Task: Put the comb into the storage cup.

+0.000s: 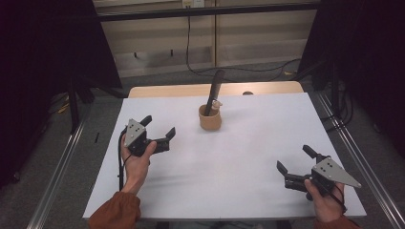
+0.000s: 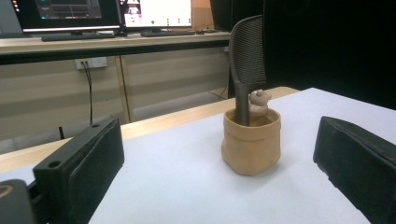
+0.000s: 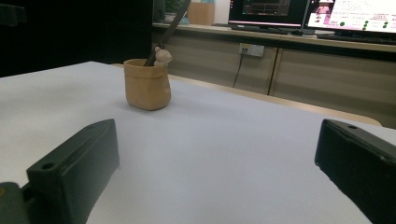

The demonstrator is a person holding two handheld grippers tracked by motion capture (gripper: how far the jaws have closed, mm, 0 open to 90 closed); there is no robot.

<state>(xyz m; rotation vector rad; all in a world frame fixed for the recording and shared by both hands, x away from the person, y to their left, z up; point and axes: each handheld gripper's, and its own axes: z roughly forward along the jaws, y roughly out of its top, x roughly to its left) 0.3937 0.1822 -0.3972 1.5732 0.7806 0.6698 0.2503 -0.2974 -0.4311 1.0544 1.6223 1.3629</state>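
Observation:
A tan pot (image 1: pixel 210 119) (image 2: pixel 251 144) (image 3: pixel 146 84) stands upright on the white table (image 1: pixel 229 157), a little behind its middle. A dark comb (image 1: pixel 213 91) (image 2: pixel 247 60) (image 3: pixel 169 29) leans out of it, and a small tan bear figure (image 1: pixel 217 103) (image 2: pixel 258 102) (image 3: pixel 163 56) peeks over the rim. My left gripper (image 1: pixel 158 127) (image 2: pixel 219 172) is held open to the left of the pot, nothing between its jaws. My right gripper (image 1: pixel 295 159) (image 3: pixel 217 172) is open near the front right corner, far from the pot.
The wooden tabletop edge (image 1: pixel 191 89) shows behind the white sheet. A cable (image 1: pixel 188 43) hangs down the back wall. Metal rails (image 1: pixel 57 167) run along both sides of the table. Monitors (image 2: pixel 154 13) (image 3: pixel 355 14) stand on a counter beyond.

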